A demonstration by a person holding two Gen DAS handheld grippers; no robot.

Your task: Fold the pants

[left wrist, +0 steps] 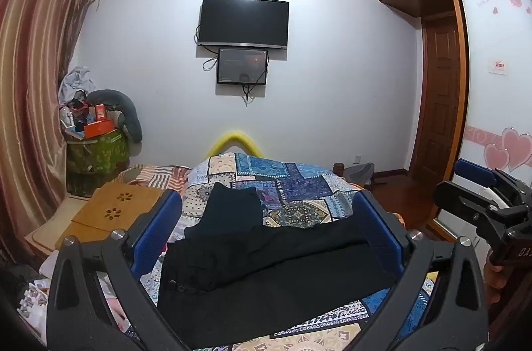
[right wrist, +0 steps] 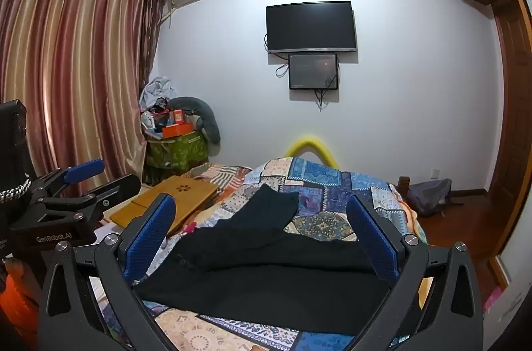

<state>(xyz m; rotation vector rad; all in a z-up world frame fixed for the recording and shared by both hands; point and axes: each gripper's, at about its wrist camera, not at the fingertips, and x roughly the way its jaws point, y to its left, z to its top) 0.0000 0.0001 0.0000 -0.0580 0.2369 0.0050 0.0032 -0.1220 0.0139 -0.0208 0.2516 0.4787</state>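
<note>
Black pants (left wrist: 266, 271) lie across the patchwork bedspread (left wrist: 299, 184), with one leg bent away toward the far end of the bed. They also show in the right wrist view (right wrist: 266, 268). My left gripper (left wrist: 267, 211) is open and empty, held above the near part of the pants. My right gripper (right wrist: 261, 214) is open and empty, also above the pants. The right gripper shows at the right edge of the left wrist view (left wrist: 482, 194). The left gripper shows at the left of the right wrist view (right wrist: 83, 178).
A wooden lap desk (left wrist: 113, 211) lies on the bed's left side. A green basket of clutter (left wrist: 96, 148) stands in the corner by the curtains (left wrist: 30, 85). A TV (left wrist: 244, 22) hangs on the far wall. A wardrobe (left wrist: 492, 68) is at right.
</note>
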